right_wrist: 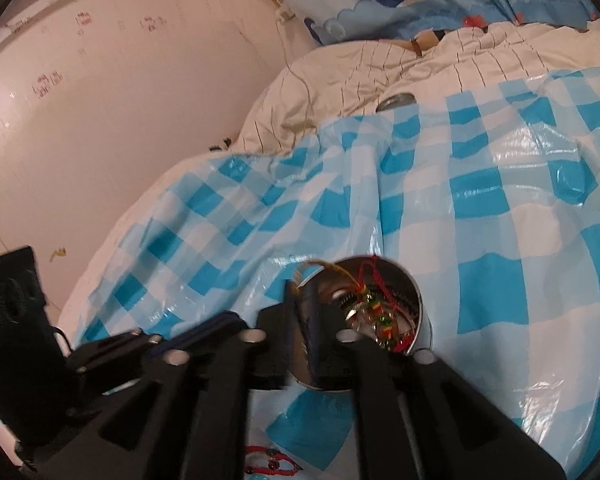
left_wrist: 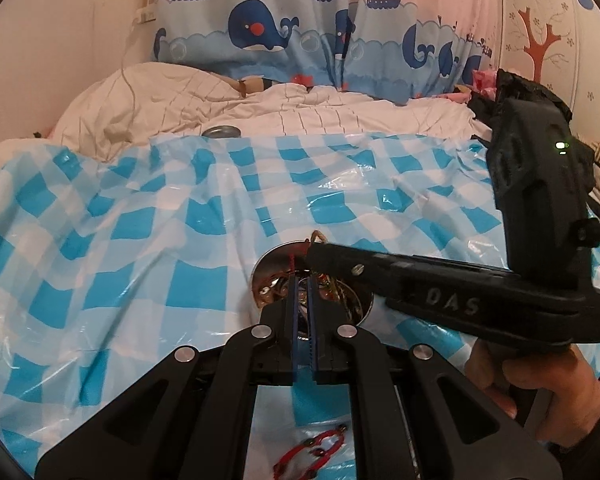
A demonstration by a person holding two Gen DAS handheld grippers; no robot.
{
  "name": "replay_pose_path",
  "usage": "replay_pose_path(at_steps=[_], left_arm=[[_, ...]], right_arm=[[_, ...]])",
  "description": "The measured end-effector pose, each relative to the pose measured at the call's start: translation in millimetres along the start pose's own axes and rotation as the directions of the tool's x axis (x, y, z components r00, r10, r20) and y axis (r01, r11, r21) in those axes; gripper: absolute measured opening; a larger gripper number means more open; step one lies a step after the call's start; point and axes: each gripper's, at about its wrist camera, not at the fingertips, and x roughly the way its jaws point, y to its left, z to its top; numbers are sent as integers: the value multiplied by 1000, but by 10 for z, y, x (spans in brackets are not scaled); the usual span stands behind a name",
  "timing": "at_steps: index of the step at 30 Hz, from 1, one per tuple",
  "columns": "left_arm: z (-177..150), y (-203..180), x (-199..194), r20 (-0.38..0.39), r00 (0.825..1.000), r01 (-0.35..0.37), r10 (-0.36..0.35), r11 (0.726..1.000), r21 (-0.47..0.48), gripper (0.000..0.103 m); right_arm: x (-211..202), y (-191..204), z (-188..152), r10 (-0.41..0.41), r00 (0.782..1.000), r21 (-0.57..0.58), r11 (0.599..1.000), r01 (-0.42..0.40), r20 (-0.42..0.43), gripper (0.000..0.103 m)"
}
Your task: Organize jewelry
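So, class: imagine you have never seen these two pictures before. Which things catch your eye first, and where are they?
A shiny round metal tin stuffed with red and gold cord jewelry sits on the blue-and-white checked plastic sheet, mid-frame. Both black hand-held grippers meet at it: the left hand-held gripper reaches from below, the right hand-held gripper from the right side. Behind, a whale-print curtain hangs over a rumpled cream duvet.

Raised letters "DAS" read along the side of the black plastic right gripper (left_wrist: 452, 300); no other readable text.
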Motion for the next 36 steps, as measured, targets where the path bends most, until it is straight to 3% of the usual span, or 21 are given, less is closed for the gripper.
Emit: replay_pose_path(at_steps=[1,2,8,13,17,22,26,29,30,31,32,34,35,36], left_arm=[[-8,1,-18,2,1000,-3,3,1000,4,4],[-7,2,-36,5,1000,-6,5,1000,6,4],[-52,37,-141,8,1000,11,-11,1000,2,8],[-201,335,-177,-55,995,82,-88,991,-105,12],[-391,514,-160,-129,986,87,-105,986,-140,16],[-649,301,-25,-241,963,110,-118,993,-47,24],[-807,85,107,-299,950,111,-93,993,43,41],[-913,4,193,-335,938,112,-85,992,63,40],[-936,-21,192,-338,938,117,-84,990,79,35],[-944,-39,181,-342,936,122,-85,989,88,19],[-941,-52,159,-345,936,116,-72,988,107,13],[-929,-44,130,-345,936,120,-74,986,113,10],[-919,-27,114,-342,936,124,-81,987,105,8],[-909,-5,95,-339,936,130,-91,987,94,8]], right_arm=[[-1,8,-12,-5,1000,-2,1000,5,2,49],[-5,19,-20,-15,1000,-5,1000,15,8,50],[-131,141,13,-16,999,-48,999,17,33,50],[-619,150,5,-29,995,-38,999,33,92,56],[-901,26,-219,-64,997,18,998,63,43,56],[-1049,-98,-718,-104,991,81,990,112,-89,56],[-1043,-6,-954,-170,974,27,984,176,-151,56],[-994,40,-1018,-179,969,-1,983,181,-171,56],[-976,52,-1041,-186,966,-17,982,186,-178,55],[-942,80,-1066,-209,959,-47,978,204,-190,55],[-891,117,-1104,-249,946,-94,968,234,-208,49],[-805,139,-1178,-290,926,-144,954,262,-241,30],[-778,156,-1213,-323,915,-173,942,286,-242,17],[-777,182,-1238,-350,909,-208,929,305,-228,13]])
